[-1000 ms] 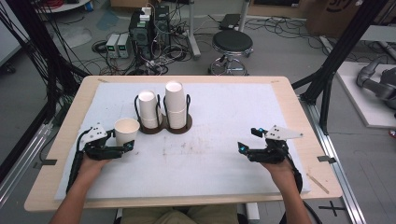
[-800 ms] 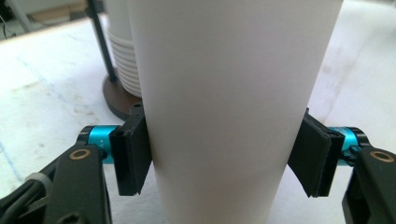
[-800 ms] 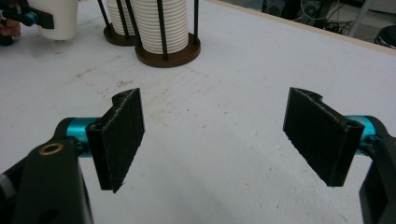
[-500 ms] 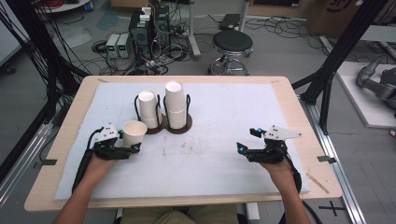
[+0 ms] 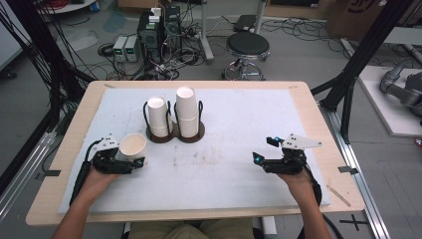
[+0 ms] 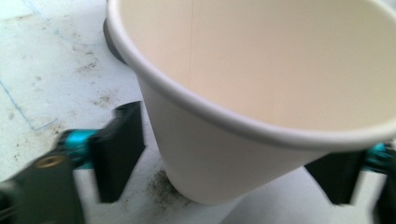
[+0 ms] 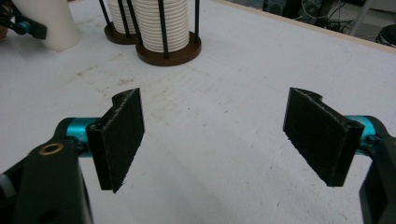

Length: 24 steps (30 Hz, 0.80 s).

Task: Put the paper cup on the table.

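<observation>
White paper cup (image 6: 243,116) stands between the left hand-held gripper (image 6: 224,158)'s just-spread jaws; a careless pull-back could clip and topple it. Right hand-held gripper (image 7: 219,135) gapes empty.

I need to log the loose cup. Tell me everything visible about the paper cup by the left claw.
The paper cup is plain white, empty, with a rolled rim and a side seam. It stands upright on the white mat, in front of the left cup holder. The left claw has just opened; its jaws flank the cup without pressing.
</observation>
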Each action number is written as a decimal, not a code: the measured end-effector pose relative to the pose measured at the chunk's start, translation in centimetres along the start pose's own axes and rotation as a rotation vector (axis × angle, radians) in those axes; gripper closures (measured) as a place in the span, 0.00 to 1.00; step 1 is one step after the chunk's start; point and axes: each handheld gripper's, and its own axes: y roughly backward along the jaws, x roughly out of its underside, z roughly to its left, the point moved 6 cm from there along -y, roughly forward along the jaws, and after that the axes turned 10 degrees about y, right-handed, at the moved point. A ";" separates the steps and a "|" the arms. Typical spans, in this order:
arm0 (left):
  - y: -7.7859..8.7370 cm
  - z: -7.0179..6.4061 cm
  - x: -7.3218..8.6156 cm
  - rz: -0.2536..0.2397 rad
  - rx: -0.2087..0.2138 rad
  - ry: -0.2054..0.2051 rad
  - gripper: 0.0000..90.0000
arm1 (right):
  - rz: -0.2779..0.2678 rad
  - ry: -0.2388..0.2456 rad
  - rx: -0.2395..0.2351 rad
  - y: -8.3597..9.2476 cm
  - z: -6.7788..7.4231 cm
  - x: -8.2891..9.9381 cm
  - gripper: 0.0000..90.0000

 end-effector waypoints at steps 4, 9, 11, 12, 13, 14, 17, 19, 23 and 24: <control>1.0 0.1 -0.1 -0.022 0.016 0.022 0.19 | 0.001 -0.003 -0.002 0.1 -0.1 0.1 0.24; 3.3 0.0 0.3 -0.073 0.046 0.028 0.19 | 0.005 -0.005 0.000 0.1 -0.1 0.1 0.24; 4.1 0.0 0.1 -0.105 0.051 0.030 0.19 | 0.004 -0.004 0.002 0.1 -0.1 0.1 0.24; 4.6 0.1 -0.1 -0.133 0.052 0.029 0.19 | 0.002 0.000 0.002 0.0 -0.1 0.1 0.24; 4.8 0.1 -0.3 -0.150 0.055 0.031 0.19 | 0.004 0.001 0.002 0.0 -0.1 0.0 0.24; 5.1 0.0 -0.6 -0.176 0.055 0.034 0.19 | 0.003 0.003 0.002 0.0 -0.1 0.0 0.24; 5.7 -0.2 -1.4 -0.239 0.047 0.029 0.19 | 0.001 0.000 0.006 0.1 -0.1 0.0 0.24; 6.0 -0.5 -1.9 -0.274 0.046 0.027 0.19 | -0.003 -0.009 0.010 0.2 -0.1 0.0 0.24; 6.4 -0.7 -2.8 -0.358 0.044 0.047 0.19 | -0.009 -0.010 0.031 0.3 -0.5 0.1 0.24; 6.6 -0.7 -3.0 -0.384 0.037 0.057 0.19 | -0.006 -0.014 0.034 0.4 -0.5 0.2 0.24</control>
